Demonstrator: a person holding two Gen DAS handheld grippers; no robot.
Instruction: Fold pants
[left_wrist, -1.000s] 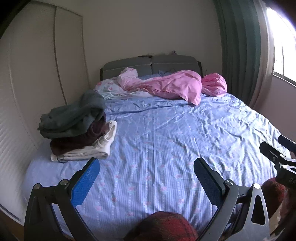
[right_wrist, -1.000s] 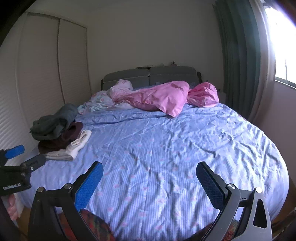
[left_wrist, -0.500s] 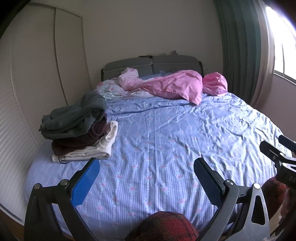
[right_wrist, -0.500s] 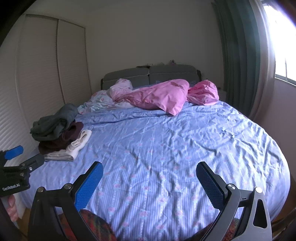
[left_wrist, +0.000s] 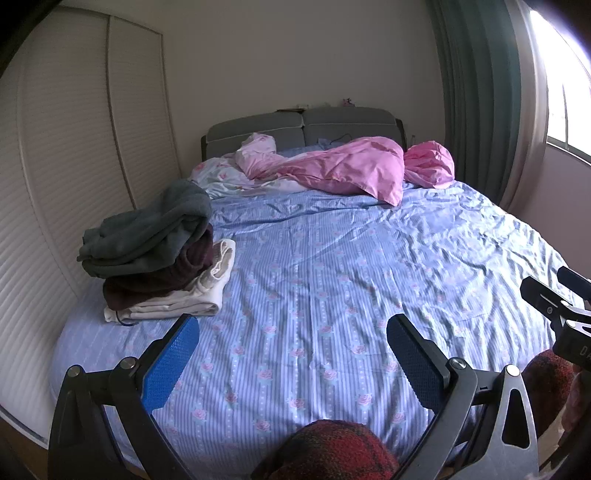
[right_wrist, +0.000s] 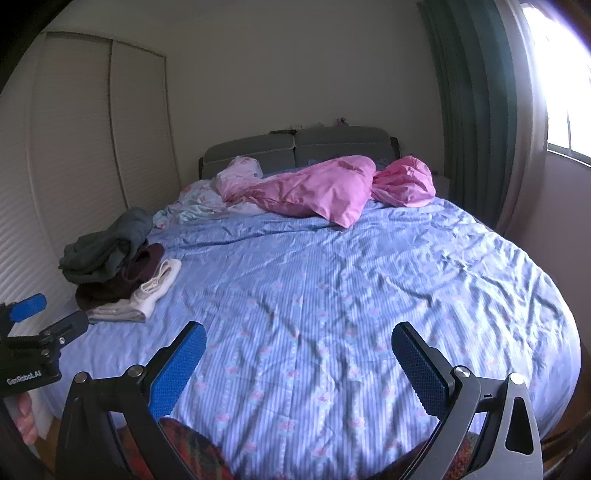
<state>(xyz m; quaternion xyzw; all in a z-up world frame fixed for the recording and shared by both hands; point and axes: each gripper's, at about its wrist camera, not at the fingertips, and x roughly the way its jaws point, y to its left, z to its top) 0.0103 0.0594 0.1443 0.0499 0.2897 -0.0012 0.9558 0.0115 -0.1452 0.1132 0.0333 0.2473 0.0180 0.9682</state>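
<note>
while both your left tongs (left_wrist: 291, 354) and right tongs (right_wrist: 299, 354) hover spread and empty above the bed (left_wrist: 332, 280), the stacked garments (left_wrist: 155, 251) fit either pending or finished folding.

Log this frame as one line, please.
left tool: open, empty | right tool: open, empty | garment pile: stacked at bed's left edge

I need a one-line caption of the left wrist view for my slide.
Open left gripper above a blue floral bed sheet, beside a stack of grey, maroon and cream garments.
</note>
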